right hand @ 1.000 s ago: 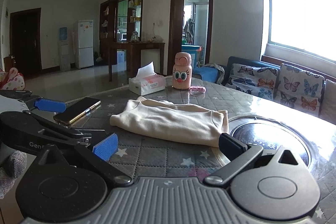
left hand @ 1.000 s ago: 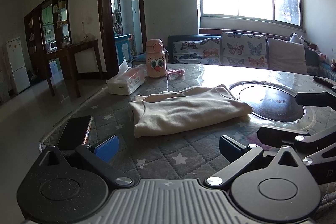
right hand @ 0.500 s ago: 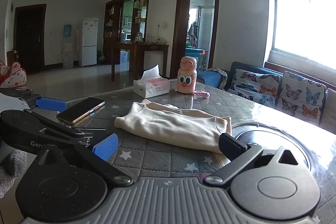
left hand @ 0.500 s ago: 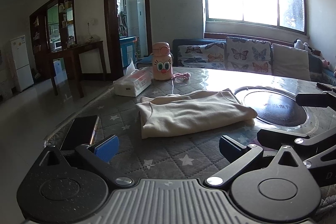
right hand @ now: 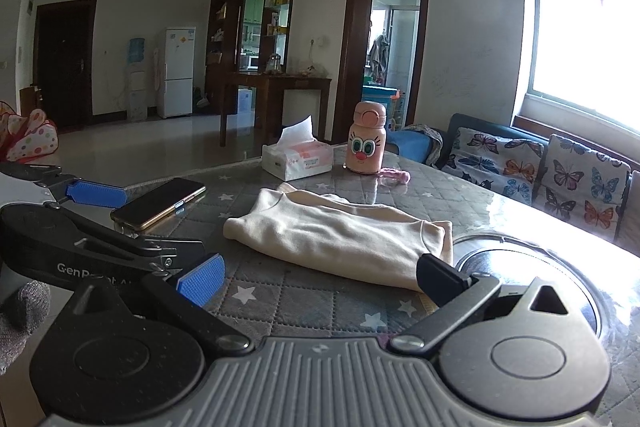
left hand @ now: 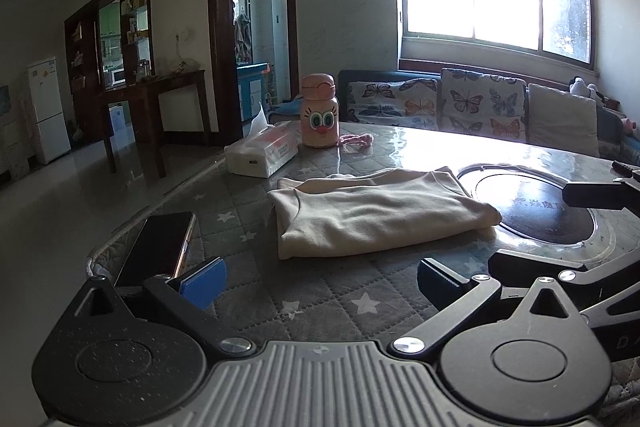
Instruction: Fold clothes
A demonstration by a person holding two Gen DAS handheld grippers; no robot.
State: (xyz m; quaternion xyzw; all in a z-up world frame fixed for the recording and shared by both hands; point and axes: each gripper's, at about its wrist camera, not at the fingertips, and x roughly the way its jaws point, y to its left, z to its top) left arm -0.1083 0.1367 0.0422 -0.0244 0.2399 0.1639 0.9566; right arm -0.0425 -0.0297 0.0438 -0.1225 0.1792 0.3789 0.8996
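Tabletop (left hand: 320, 291) first: its quilted grey star-print cover gives a flat bed for the work, so any remaining fold is best pressed down against it rather than lifted high, with the dark round inset (left hand: 536, 207) kept clear of trailing cloth. Judging by how things lie, the folding looks close to done, and the step in hand seems to be either a last halving or a tidy-up; each gripper should take a corner of the near edge, carry it over evenly, and let go only once the edges meet.

Next in size, the cream garment (left hand: 376, 215) lies near the middle of the tabletop as a long flat packet, several layers thick, its right end just overlapping the rim of the inset. Its folded edges look soft and slightly uneven, with a ribbed band showing at one end (right hand: 434, 239).

Then the left gripper (left hand: 320, 277) and the right gripper (right hand: 320, 273) sit low at the near edge, both short of the cloth, their jaws spread wide and holding nothing.

Smaller things stand apart from it: a tissue box (left hand: 262, 155), a phone (left hand: 160, 251), and a pink bottle (left hand: 319, 117).
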